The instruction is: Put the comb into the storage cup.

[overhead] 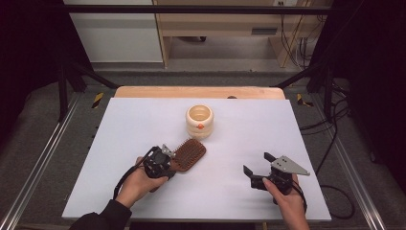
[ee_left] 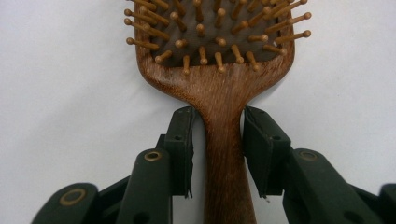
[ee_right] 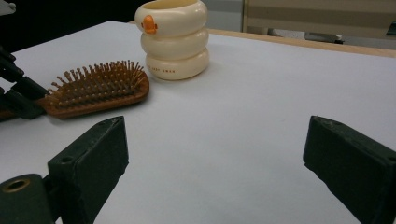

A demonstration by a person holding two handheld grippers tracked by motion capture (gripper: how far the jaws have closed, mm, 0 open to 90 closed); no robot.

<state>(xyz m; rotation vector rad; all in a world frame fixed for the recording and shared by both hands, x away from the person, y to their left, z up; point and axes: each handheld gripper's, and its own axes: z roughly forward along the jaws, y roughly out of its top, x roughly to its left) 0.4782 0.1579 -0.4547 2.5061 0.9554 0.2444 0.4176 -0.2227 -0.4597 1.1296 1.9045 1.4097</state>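
Our left gripper [ee_left: 218,154] straddles the neck of the brown wooden paddle hairbrush [ee_left: 219,70] on the white table [overhead: 249,143] — jaws either side of the handle, slim gaps showing, not yet pinching. The handle runs straight back between them, bristles up, head towards the cream ringed cup [overhead: 199,121]. Our right gripper [overhead: 261,166] hangs wide open and empty, well off — the left is nearer.

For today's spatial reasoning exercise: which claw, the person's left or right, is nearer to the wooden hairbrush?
Left. The left claw straddles the wooden hairbrush at its handle, while the right claw sits open and apart on the table's other side.
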